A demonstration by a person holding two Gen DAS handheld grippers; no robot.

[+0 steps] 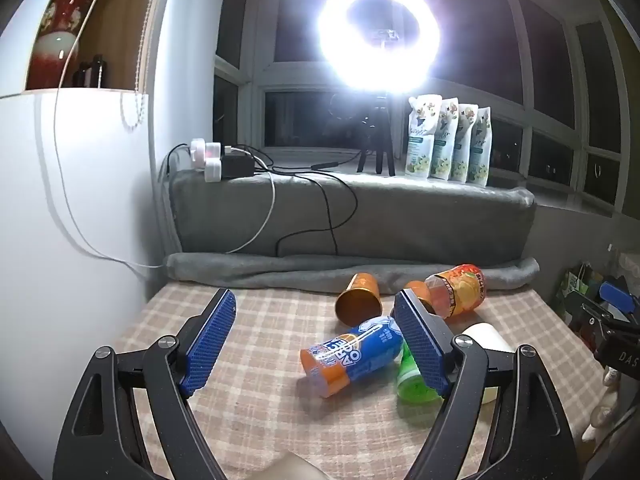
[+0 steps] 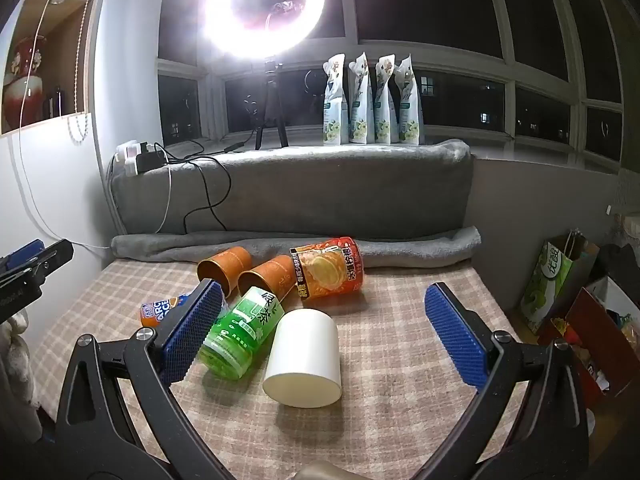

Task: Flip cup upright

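Several cups lie on their sides on the checked tabletop (image 2: 400,360). A white cup (image 2: 304,356) lies nearest, its flat base toward me, between the fingers of my open, empty right gripper (image 2: 322,308). Beside it lie a green cup (image 2: 240,330), a blue and orange cup (image 2: 160,312), two brown paper cups (image 2: 224,268) (image 2: 268,276) and an orange cup (image 2: 330,272). In the left wrist view my left gripper (image 1: 316,312) is open and empty, above the blue and orange cup (image 1: 352,354); a brown cup (image 1: 360,300), the orange cup (image 1: 460,288) and part of the white cup (image 1: 486,338) show.
A grey blanket (image 2: 296,196) covers the ledge behind the table, with a power strip (image 2: 138,158) and cables on it. A ring light (image 2: 264,8) on a tripod and several white pouches (image 2: 372,100) stand on the windowsill. Bags (image 2: 556,280) sit to the right.
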